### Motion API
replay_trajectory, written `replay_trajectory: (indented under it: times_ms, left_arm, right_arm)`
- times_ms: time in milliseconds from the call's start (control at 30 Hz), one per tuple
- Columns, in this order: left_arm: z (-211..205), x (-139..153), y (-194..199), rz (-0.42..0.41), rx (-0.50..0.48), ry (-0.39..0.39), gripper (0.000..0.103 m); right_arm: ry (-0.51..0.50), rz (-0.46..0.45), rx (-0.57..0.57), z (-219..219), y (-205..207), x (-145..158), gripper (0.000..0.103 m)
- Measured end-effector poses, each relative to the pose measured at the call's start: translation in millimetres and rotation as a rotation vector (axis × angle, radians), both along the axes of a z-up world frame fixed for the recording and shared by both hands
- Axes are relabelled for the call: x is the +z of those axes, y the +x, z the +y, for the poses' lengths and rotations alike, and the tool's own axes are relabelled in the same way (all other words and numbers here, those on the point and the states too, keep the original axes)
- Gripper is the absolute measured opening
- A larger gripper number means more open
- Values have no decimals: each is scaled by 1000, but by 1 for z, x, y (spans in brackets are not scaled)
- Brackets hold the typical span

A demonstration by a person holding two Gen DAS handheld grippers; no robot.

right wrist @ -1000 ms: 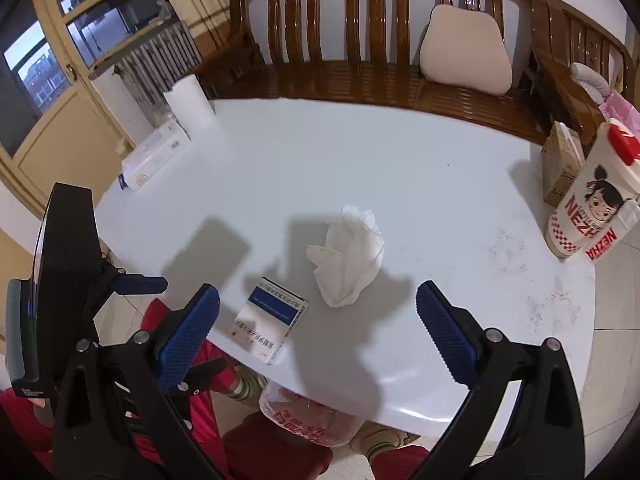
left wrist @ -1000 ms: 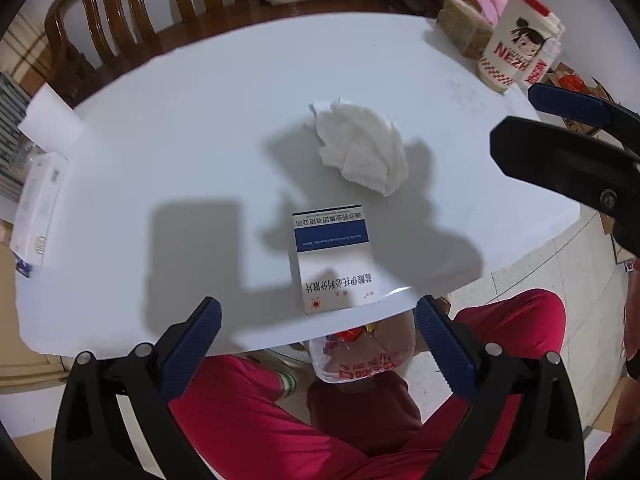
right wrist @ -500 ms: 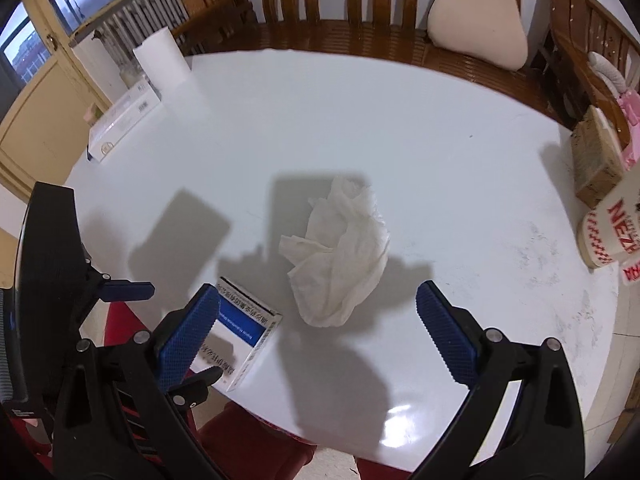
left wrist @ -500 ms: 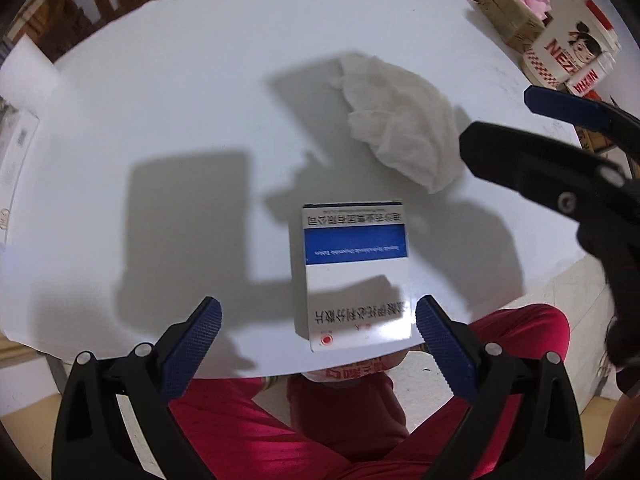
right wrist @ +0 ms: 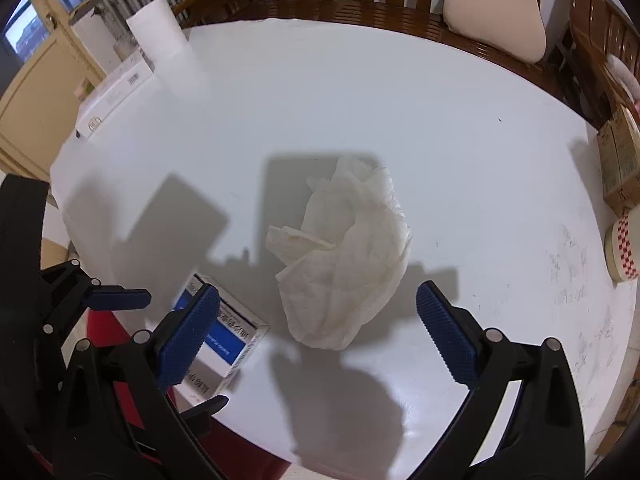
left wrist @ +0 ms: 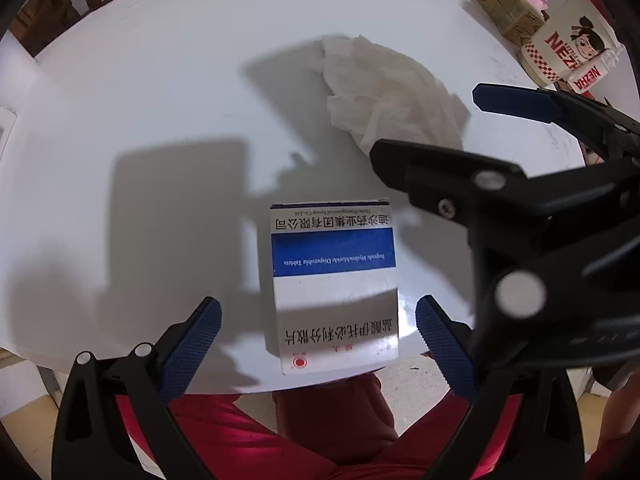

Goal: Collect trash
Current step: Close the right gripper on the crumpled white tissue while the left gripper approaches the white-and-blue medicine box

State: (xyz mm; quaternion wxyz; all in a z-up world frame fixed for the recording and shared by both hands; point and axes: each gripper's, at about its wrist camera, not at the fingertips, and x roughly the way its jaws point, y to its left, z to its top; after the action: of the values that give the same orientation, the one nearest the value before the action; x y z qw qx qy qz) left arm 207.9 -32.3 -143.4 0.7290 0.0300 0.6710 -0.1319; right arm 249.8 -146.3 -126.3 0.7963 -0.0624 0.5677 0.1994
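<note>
In the left wrist view, a medicine box [left wrist: 334,284] is seen lying flat at the near rim of the white table [left wrist: 140,92], its long axis running from that rim toward the table's middle. A blue band crosses it, printed "Dispersible Tablets" among smaller words, with Chinese characters above and below; all the writing reads upside down. The left gripper [left wrist: 318,344] is held with its fingers spread wide on either side of the box, touching nothing. Beyond the box, toward the far right, a crumpled tissue [left wrist: 394,94] is found. A tub marked "NEZHA" [left wrist: 570,50] stands further right at the table's edge. Bare table is left open to the left of the box.

In the right wrist view, the tissue [right wrist: 346,256] is framed by the right gripper [right wrist: 318,342], whose fingers are likewise spread and empty. The box [right wrist: 228,346] lies just left of the tissue, partly hidden by one finger. Open surface extends beyond the tissue.
</note>
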Motion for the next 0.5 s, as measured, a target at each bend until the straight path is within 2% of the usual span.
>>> replay_trajectory:
  times_ms: [100,333,400,467,500]
  left_arm:
    - [0,-5,1,14,11,-6,95]
    - [-5,-11,5,0,-6,31,95]
    - [-5,-11,6,-5,2,33,95]
    - [-7,-12,7,-13,-3,44,95]
    - [-10,-10,9,-15,-5,50,95]
  right_arm:
    - [-16,-9,14,4,2,-6,96]
    - [-32,-18,13,5,11,-18,94]
    - [-20,-4,16,5,14,-21,86]
    - [-30,-1,9,5,16,-24,83]
    - [-30,-3,10,4,17,-26,75]
